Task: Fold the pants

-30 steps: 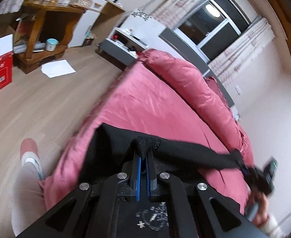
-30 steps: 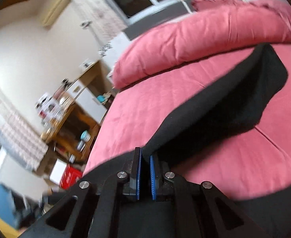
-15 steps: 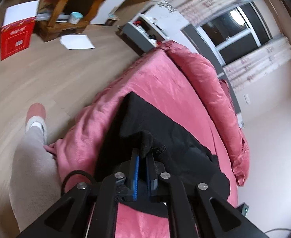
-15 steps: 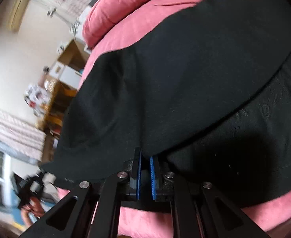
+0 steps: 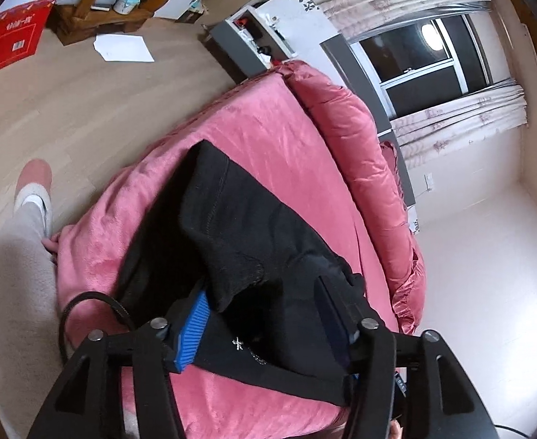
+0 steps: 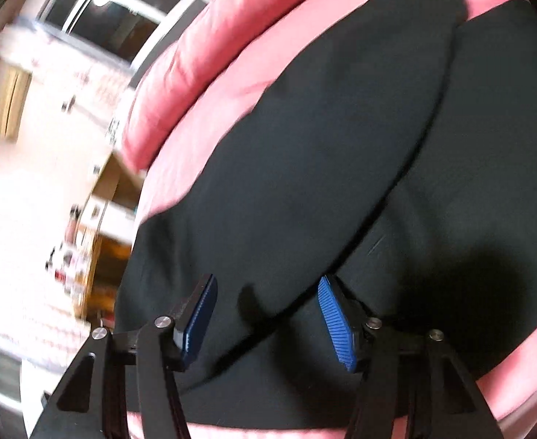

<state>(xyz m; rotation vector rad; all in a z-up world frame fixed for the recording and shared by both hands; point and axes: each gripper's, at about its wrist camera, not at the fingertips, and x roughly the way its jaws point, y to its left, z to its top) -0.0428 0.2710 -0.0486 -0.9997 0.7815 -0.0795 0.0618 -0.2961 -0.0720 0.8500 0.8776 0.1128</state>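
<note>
Pants [image 5: 239, 219] black, folded over on pink bed [image 5: 268, 128], left tool [image 5: 265, 323] and right tool [image 6: 266, 316] opening, cloth between, unpinched.

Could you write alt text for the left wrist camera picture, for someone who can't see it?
Black pants lie folded on a pink bedspread, and the left gripper hovers over their near edge, its jaws opening with loose cloth between the blue pads. Beyond are a wooden floor, a red box and a dark window.

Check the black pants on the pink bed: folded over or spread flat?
Folded over. The black pants lie doubled on the pink bedspread: an upper layer with a stitched hem overlaps the lower layer, and its edge crosses the cloth in the right wrist view.
</note>
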